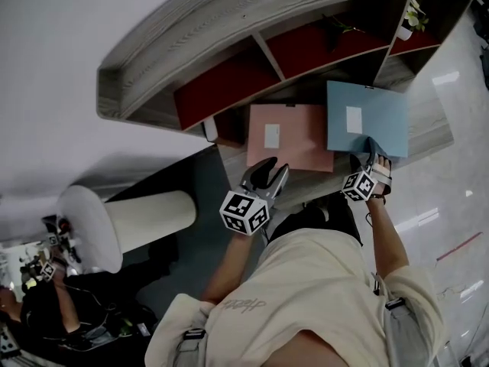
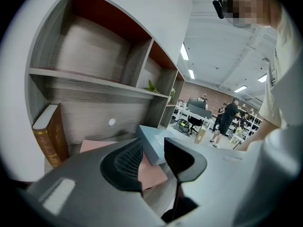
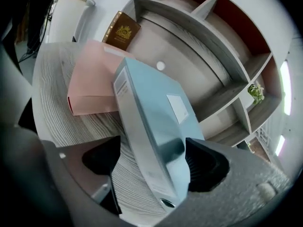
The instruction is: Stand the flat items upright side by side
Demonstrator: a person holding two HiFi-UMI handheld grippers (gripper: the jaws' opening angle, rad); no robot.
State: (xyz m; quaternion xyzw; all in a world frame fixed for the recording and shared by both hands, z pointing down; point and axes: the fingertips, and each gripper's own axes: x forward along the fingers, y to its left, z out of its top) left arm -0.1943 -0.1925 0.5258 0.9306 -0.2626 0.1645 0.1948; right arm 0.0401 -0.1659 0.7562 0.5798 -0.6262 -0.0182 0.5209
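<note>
Blue folder [image 1: 367,117]: lies on the counter [image 3: 61,117]; its left edge seems to rest on the pink one, though the overlap is hard to read.
Pink folder [image 1: 289,134]: flat on the counter, just left of the blue one.
Right tongs [image 1: 372,159]: spread wide around the blue folder's near end, with the left pad clear of it and no clamp.
Left tongs [image 1: 267,176]: partly apart and empty, at the pink folder's near edge.
Brown book [image 2: 47,136]: upright at the far left, under the shelf unit [image 1: 229,37].
</note>
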